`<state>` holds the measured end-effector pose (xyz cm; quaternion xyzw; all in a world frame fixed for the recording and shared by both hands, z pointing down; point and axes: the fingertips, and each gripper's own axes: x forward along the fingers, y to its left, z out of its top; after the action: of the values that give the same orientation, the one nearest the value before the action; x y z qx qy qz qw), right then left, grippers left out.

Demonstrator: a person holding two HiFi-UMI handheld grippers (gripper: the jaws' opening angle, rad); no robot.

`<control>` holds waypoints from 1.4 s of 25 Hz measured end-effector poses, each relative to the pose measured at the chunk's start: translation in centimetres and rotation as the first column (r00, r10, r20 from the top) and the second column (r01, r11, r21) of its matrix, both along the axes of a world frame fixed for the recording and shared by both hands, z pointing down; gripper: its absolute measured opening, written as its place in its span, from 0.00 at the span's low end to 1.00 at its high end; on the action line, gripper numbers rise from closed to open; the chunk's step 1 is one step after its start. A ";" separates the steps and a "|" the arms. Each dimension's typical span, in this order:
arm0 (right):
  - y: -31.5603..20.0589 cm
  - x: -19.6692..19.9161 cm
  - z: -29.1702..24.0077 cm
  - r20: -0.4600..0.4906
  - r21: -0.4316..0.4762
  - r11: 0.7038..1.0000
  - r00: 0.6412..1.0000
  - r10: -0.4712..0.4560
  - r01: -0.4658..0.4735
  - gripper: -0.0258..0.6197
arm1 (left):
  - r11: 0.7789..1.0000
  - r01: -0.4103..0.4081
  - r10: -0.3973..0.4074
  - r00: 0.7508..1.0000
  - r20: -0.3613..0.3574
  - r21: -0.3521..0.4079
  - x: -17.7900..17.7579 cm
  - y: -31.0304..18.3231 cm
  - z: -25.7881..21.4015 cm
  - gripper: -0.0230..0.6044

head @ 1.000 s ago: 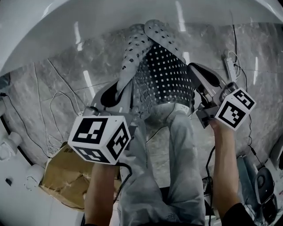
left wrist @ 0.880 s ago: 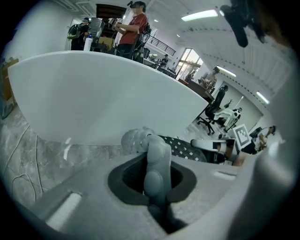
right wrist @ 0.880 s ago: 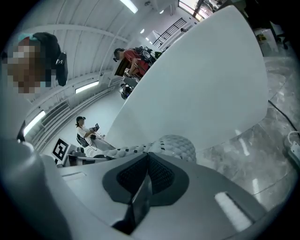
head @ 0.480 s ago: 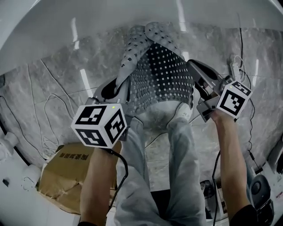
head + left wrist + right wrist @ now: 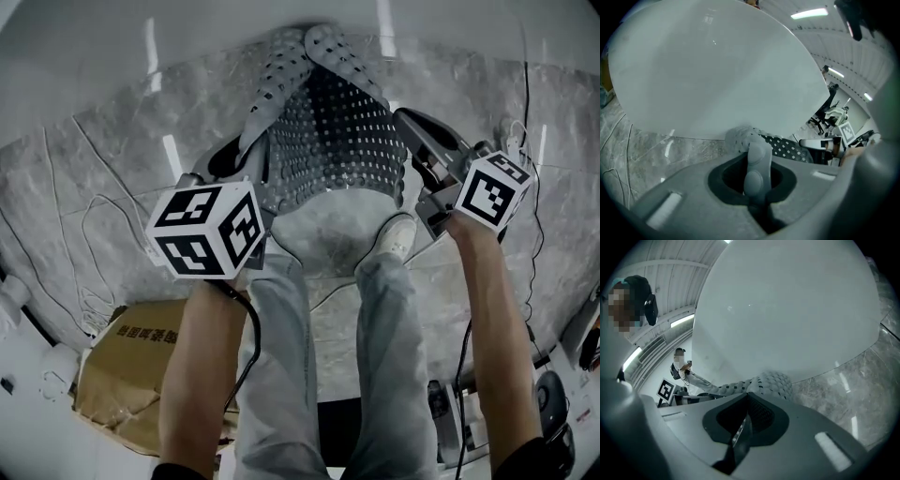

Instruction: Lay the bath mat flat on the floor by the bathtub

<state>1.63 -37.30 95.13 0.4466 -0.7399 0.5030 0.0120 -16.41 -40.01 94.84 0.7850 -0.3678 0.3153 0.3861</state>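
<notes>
The bath mat [image 5: 333, 131] hangs stretched between my two grippers, just above the marble floor [image 5: 112, 169] and in front of the white bathtub [image 5: 281, 19]. It is grey and pebbled on top, with a dark underside dotted with pale squares. Its far end is folded over near the tub. My left gripper [image 5: 253, 173] is shut on the mat's left near edge, and the pinched edge shows in the left gripper view [image 5: 757, 164]. My right gripper [image 5: 410, 131] is shut on the right near edge, seen edge-on in the right gripper view [image 5: 745, 423].
The person's legs [image 5: 328, 356] and a pale shoe [image 5: 398, 234] stand right behind the mat. A cardboard box [image 5: 131, 366] lies at lower left. Loose cables [image 5: 84, 234] run over the floor at left, and a power strip with cords [image 5: 514, 131] sits at right.
Both grippers have carried the mat forward toward the tub and the left one has risen. The person's feet have stepped forward behind it.
</notes>
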 end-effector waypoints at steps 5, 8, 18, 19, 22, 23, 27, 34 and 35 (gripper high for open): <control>1.1 -0.7 4.0 -0.022 -0.055 0.998 1.000 -0.014 0.013 0.06 | 1.000 0.008 -0.008 0.999 0.035 -0.006 -1.6 0.0 3.8 0.07; 1.8 -0.9 5.5 -0.030 -0.079 0.997 0.999 -0.012 0.009 0.06 | 0.999 0.034 -0.033 0.998 0.062 -0.029 -3.0 0.2 5.8 0.07; 3.9 1.1 9.3 -0.110 -0.156 0.987 0.993 -0.043 0.025 0.06 | 0.987 0.132 -0.119 0.983 0.137 -0.091 -7.1 1.4 10.4 0.07; 4.1 1.3 9.7 -0.122 -0.166 0.986 0.991 -0.053 0.032 0.06 | 0.988 0.125 -0.111 0.983 0.148 -0.091 -7.4 1.5 10.9 0.07; 4.4 1.8 11.3 -0.164 -0.195 0.980 0.984 -0.068 0.036 0.06 | 0.990 0.087 -0.067 0.982 0.179 -0.110 -8.1 1.9 12.7 0.08; 4.6 2.0 11.9 -0.182 -0.207 0.978 0.981 -0.066 0.027 0.06 | 0.988 0.082 -0.057 0.980 0.189 -0.129 -8.5 2.2 13.5 0.08; 5.6 3.2 14.0 -0.253 -0.264 0.964 0.965 -0.070 0.001 0.06 | 0.974 0.144 -0.093 0.959 0.267 -0.178 -10.9 3.3 15.6 0.08; 7.5 4.3 17.2 -0.326 -0.332 0.943 0.937 -0.124 0.009 0.05 | 0.963 0.175 -0.106 0.946 0.307 -0.206 -14.9 3.6 18.3 0.08; 7.9 4.5 17.9 -0.330 -0.347 0.938 0.935 -0.129 0.007 0.05 | 0.961 0.177 -0.106 0.944 0.311 -0.211 -15.4 3.7 18.9 0.08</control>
<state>6.08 -29.44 113.02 0.4933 -0.6433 0.5354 0.2371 -31.83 -36.36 113.70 0.6484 -0.4373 0.4423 0.4390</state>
